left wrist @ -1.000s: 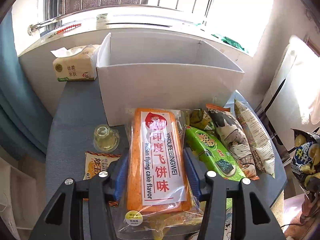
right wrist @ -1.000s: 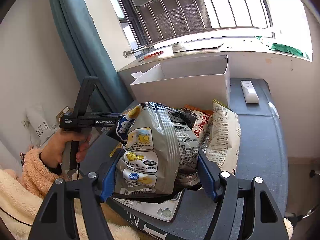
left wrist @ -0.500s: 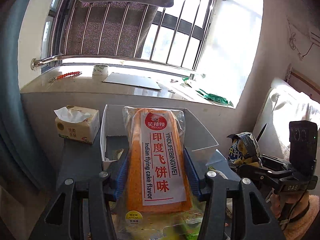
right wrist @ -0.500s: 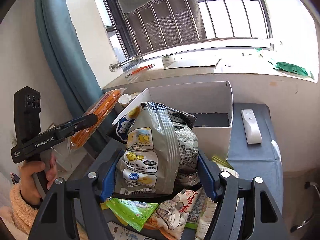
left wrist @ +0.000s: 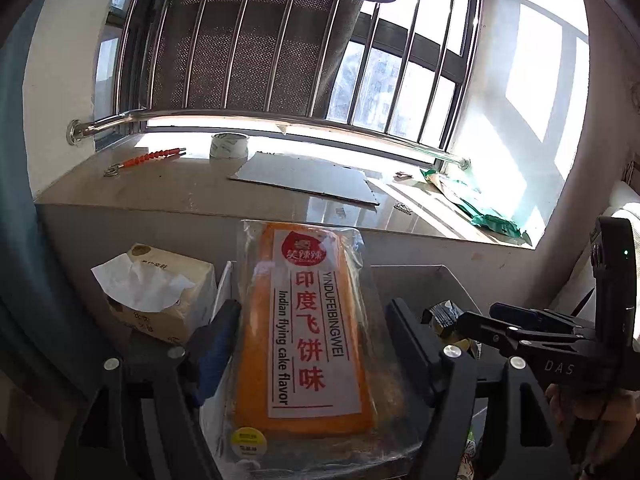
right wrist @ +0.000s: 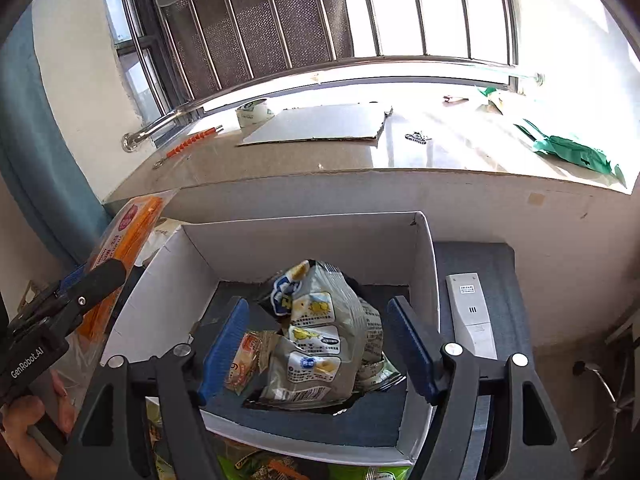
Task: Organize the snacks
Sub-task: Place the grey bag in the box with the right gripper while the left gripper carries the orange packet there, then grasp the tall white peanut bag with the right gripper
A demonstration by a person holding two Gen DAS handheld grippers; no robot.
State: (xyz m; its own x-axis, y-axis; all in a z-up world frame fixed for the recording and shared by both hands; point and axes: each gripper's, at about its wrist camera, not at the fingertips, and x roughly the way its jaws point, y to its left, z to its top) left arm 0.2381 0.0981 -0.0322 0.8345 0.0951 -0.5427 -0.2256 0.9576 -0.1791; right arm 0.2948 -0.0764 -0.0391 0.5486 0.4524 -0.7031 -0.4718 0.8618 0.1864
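The white cardboard box (right wrist: 424, 280) sits open-topped below the windowsill (right wrist: 440, 152), at the centre of the right wrist view. Inside it lie a grey chip bag (right wrist: 320, 340) and, at its 9 o'clock, a small orange-and-white snack packet (right wrist: 244, 360). The right gripper (right wrist: 318, 348) hangs over the box with its jaws opening; the chip bag sits between the blue pads (right wrist: 224, 344), which no longer press it. Outside the box, green snack packs (right wrist: 256, 464) show at 6 o'clock, and a white remote control (right wrist: 470, 316) lies on the grey surface at the box's 3 o'clock.

In the left wrist view the left gripper (left wrist: 312, 344) is also opening. The orange Indian flying cake pack (left wrist: 308, 328) stands between its jaws, apart from the pads on both sides, above the box's left wall (left wrist: 224, 284).

Only the left view shows the tissue box (left wrist: 160, 296) at 9 o'clock. Only the right view shows the box floor and its contents. Both views show the tape roll (left wrist: 229, 146), a cardboard sheet (left wrist: 308, 180) and a green bag (left wrist: 492, 216) on the sill.
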